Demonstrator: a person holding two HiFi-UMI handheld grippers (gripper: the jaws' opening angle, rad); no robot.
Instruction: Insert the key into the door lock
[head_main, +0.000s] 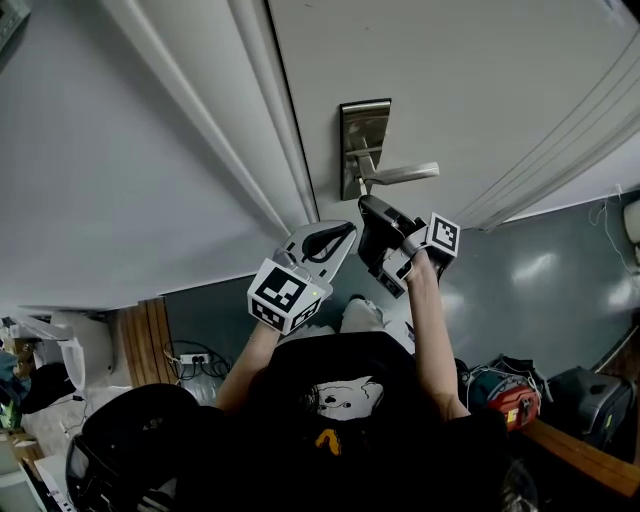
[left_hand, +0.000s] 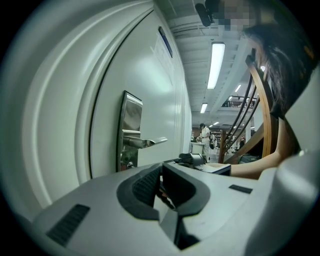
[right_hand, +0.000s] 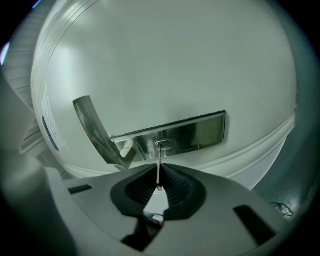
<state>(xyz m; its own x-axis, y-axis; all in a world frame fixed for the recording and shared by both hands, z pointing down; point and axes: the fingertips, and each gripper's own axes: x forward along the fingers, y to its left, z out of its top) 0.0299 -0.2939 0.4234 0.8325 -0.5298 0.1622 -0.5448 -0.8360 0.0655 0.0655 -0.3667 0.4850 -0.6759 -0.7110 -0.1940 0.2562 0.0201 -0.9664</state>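
A white door (head_main: 450, 90) carries a steel lock plate (head_main: 364, 148) with a lever handle (head_main: 402, 175). Just below that plate, my right gripper (head_main: 368, 206) is shut on a thin key (right_hand: 159, 169). In the right gripper view the key's tip reaches the keyhole (right_hand: 163, 145) in the lock plate (right_hand: 195, 133), beside the lever (right_hand: 97, 132). My left gripper (head_main: 335, 232) hangs lower left of the lock, off the door, jaws shut with nothing visible between them. From the left gripper view (left_hand: 160, 182), the plate (left_hand: 131, 130) and lever (left_hand: 146, 142) stand ahead on the left.
The door frame moulding (head_main: 215, 130) runs diagonally left of the lock. Bags (head_main: 505, 395) lie on the grey floor at right, and a power strip (head_main: 190, 358) at left. A wooden stair rail (left_hand: 262, 115) and a distant person (left_hand: 205, 137) show behind.
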